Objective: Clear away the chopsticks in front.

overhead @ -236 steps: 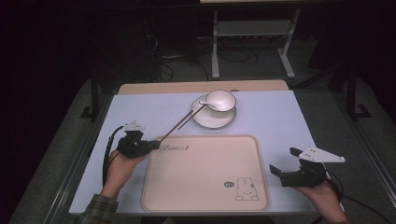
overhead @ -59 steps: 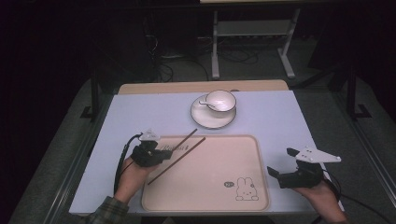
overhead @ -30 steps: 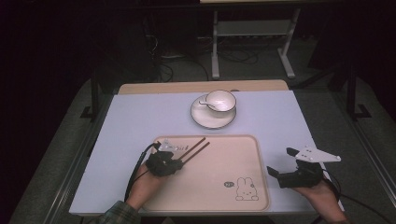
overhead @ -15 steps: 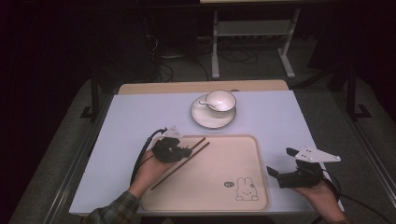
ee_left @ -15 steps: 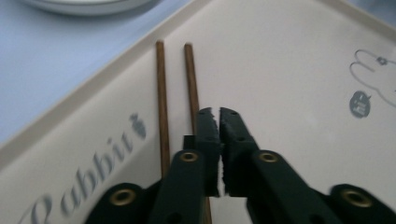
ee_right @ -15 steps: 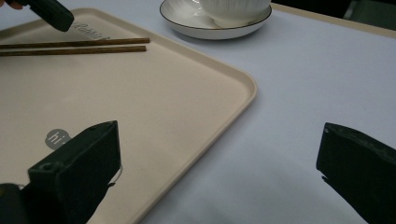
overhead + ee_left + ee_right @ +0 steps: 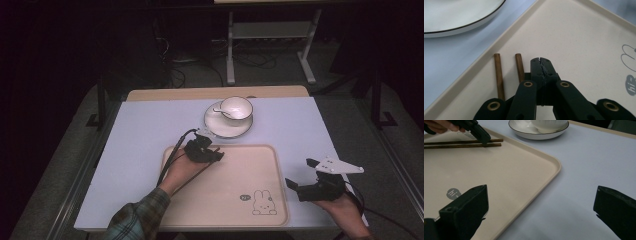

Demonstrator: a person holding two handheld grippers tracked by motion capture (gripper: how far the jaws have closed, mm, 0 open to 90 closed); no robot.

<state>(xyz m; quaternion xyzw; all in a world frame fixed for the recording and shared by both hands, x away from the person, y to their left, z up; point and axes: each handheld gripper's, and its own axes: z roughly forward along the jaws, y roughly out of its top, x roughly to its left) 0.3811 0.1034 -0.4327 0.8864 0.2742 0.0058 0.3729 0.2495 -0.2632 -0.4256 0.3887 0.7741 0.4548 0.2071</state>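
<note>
Pale blue covers the table (image 7: pixel 140 150), with a dark floor and a metal stand beyond it. On the near half lies a beige tray (image 7: pixel 260 170) printed with a small rabbit (image 7: pixel 260 202). Past its far edge sits a white saucer (image 7: pixel 220 127) holding a cup (image 7: pixel 236 107). The left gripper (image 7: pixel 217 155) hangs low over the tray's far left corner, its jaws pressed together with nothing between them. Two brown chopsticks (image 7: pixel 509 71) lie side by side on the tray just beside its tip, close along the rim. The right gripper (image 7: pixel 300 175) rests off the tray's right edge over bare tabletop, jaws spread wide and empty. A plaid sleeve (image 7: pixel 135 222) covers the left forearm.
</note>
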